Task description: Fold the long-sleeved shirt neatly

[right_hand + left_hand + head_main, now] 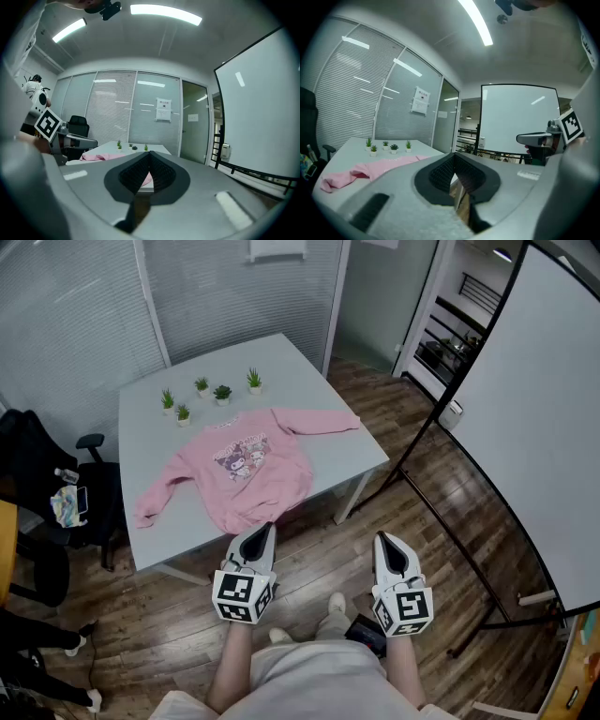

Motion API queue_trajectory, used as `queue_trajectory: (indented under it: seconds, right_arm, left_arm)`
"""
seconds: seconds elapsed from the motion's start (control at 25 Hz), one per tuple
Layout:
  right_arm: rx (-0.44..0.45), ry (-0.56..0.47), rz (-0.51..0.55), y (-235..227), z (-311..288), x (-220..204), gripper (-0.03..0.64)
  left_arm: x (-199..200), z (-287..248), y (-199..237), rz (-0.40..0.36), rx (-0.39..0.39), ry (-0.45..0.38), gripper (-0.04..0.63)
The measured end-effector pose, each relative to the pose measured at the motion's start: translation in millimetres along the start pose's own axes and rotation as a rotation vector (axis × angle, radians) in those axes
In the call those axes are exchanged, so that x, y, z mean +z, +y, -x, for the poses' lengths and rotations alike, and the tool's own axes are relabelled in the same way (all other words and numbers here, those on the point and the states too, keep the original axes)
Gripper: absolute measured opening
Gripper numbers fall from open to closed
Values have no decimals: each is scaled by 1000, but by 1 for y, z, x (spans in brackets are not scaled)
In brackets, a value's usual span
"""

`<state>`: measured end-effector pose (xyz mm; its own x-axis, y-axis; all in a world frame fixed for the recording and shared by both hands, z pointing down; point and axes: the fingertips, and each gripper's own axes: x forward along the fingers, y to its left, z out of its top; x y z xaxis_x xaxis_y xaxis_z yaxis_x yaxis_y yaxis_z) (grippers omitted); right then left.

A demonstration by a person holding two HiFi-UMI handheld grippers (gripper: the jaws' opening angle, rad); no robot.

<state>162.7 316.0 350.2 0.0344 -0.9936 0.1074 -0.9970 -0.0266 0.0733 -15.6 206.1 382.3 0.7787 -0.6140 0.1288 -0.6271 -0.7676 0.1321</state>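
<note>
Two empty, fully closed tongs hang short of the grey table (309, 381). On it the pink long-sleeved printed shirt (246, 474) lies spread ahead, sleeves running crosswise, its hem nearest the left tongs (267, 529), the right tongs (382, 540) farther off.

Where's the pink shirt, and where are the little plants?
pink shirt (246, 470), head view, on the chest picture.
little plants (222, 392), head view, on the darkest plant's leaves.
</note>
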Motion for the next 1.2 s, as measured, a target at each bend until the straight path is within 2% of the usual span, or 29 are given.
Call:
queue_trajectory:
  seconds: [0.52,0.64,0.68,0.72,0.76,0.8,0.84,0.92,1.2]
  right_arm:
    - [-12,20,-24,6,17,-3,6]
    - [-28,7,-63,3,15,-4,8]
    - [-29,3,-92,2,14,-4,8]
    - [-25,5,-125,1,13,-6,6]
    - [-17,12,-158,0,12,-8,58]
    - [-8,22,-186,0,10,-11,147]
    - [-4,32,-207,-1,9,-13,207]
    - [-4,41,-228,-2,8,-15,253]
    - [-19,47,-244,-3,10,-16,265]
  left_arm:
    - [1,18,-7,-5,-12,13,6]
    - [1,18,-2,2,-11,8,6]
    - [0,18,0,12,-15,8,18]
    - [-1,17,0,24,-25,12,103]
    - [-2,15,0,38,-39,19,218]
    - [-3,14,0,50,-54,29,281]
    - [-4,13,0,58,-66,38,301]
    - [-4,11,-1,56,-78,47,333]
    - [0,7,-4,15,-98,54,351]
